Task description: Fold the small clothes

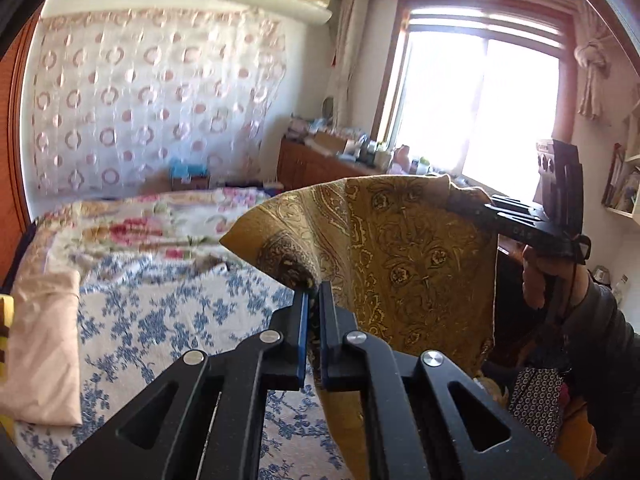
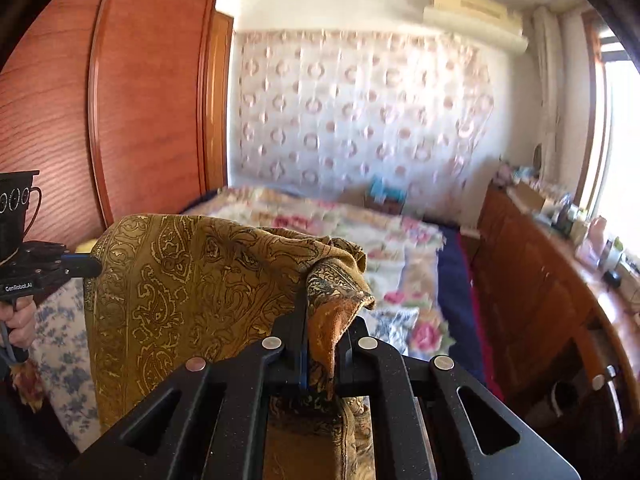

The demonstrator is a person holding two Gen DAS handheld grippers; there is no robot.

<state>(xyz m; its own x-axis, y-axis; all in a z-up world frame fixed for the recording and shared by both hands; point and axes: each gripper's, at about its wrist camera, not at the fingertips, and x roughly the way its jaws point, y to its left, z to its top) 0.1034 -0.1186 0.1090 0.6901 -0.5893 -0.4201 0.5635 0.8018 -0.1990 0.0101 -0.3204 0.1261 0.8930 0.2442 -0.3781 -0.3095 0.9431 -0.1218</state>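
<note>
Left wrist view: left black two-finger gripper [image 1: 313, 292] closed almost fully, blue-lined pads pinching one corner of the mustard-gold paisley-printed woven cloth [image 1: 400, 248]. Cloth lifted clear above the bed with the blue-and-white floral quilt [image 1: 160, 320], hanging as a slack sheet between both tools. Opposite top corner gripped at upper right by the right black gripper [image 1: 464, 196], fingers clamped tight on the fabric. Folded pale pink fabric [image 1: 44, 344] lying on the quilt at the left edge. Weave looking thin and supple, draping in soft vertical folds, dark medallion border along the near corner, hem running down the right side.

Right wrist view: right gripper [image 2: 320, 312] pinched shut on a bunched corner, an orange-brown reverse face curling out between the fingers. Cloth spread leftward to the left gripper [image 2: 90, 266], seen there side-on with fingers buried in the edge. Top edge sagging slightly between the two holds. Reddish wooden wardrobe [image 2: 140, 100] behind, smooth and glossy.

Judged step: holding up by two top corners before laying down. To do well: pull corners gently apart until the top edge runs straight, keep both at equal height, lower the free hem onto the quilt first, then drag flat. Bunched right-hand hold likely to leave a wrinkled corner.
</note>
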